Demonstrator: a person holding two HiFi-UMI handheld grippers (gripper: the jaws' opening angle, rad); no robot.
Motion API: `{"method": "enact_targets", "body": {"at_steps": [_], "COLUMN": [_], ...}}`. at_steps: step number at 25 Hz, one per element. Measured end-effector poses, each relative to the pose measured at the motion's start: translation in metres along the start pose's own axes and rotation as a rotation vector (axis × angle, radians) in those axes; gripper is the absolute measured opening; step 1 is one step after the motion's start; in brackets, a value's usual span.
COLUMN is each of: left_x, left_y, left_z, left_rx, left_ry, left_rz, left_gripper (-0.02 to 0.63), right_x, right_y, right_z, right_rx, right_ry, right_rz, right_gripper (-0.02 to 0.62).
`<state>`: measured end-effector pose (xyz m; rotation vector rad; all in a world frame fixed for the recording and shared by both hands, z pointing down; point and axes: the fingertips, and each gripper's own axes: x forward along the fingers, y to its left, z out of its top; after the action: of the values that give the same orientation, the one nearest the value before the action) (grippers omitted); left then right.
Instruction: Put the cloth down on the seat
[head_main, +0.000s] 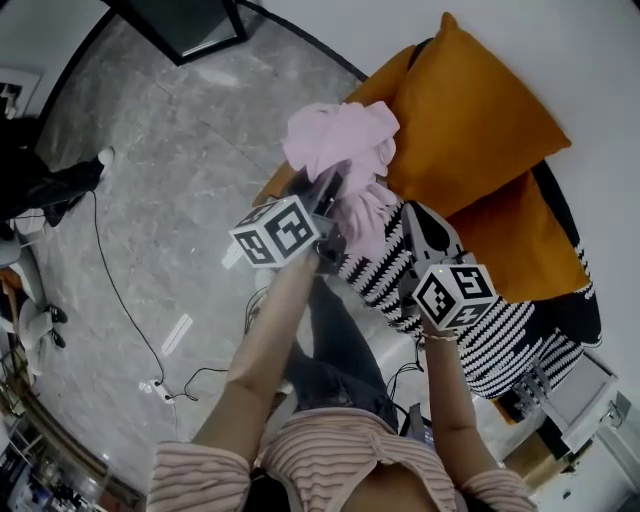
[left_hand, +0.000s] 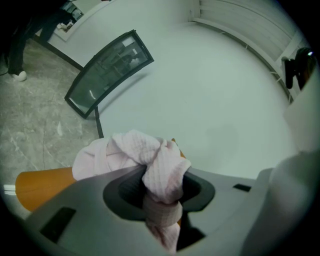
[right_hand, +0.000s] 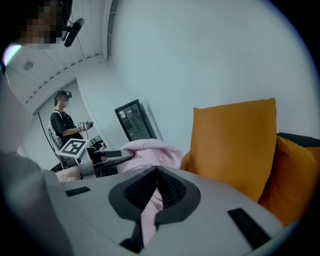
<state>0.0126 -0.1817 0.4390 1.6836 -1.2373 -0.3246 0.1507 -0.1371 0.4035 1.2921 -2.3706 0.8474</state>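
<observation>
Here, nearest the camera, the person's two forearms reach forward, each bearing a gripper. The left gripper (left_hand: 161, 197) has its jaws closed on a thick, twisted fold of the pink cloth (head_main: 340, 140), so they stand partly apart around the bunched fabric. The right gripper (right_hand: 156, 197) pinches a thinner strip of the same cloth between jaws that are nearly together. The cloth hangs bunched between the two grippers, its bulk piled above the left jaws, in front of the orange cushions (head_main: 480, 120). Beneath and beyond it lies the seat (head_main: 500, 340), with a black-and-white striped cover. Whether any hanging part of the cloth touches that cover cannot be told.

Progress, as judged: the cloth is gripped and brought over the seat, but not yet laid down. Lowering it onto the striped surface and opening both pairs of jaws remain.

Farther off are the marble floor (head_main: 180, 180), a dark framed panel (left_hand: 107, 70) against the wall, and a second person (right_hand: 65, 120).
</observation>
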Motion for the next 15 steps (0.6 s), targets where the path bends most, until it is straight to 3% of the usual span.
{"method": "enact_targets", "body": {"at_steps": [15], "left_x": [0.057], "left_y": [0.047], "left_z": [-0.032], "left_rx": [-0.060], "left_ry": [-0.015], "left_rz": [0.059], "left_gripper": [0.146], "right_x": [0.043], "right_y": [-0.026], "right_z": [-0.034], "right_rx": [-0.025], "right_ry": [0.115], "right_rz": [0.030], "right_gripper": [0.008]}}
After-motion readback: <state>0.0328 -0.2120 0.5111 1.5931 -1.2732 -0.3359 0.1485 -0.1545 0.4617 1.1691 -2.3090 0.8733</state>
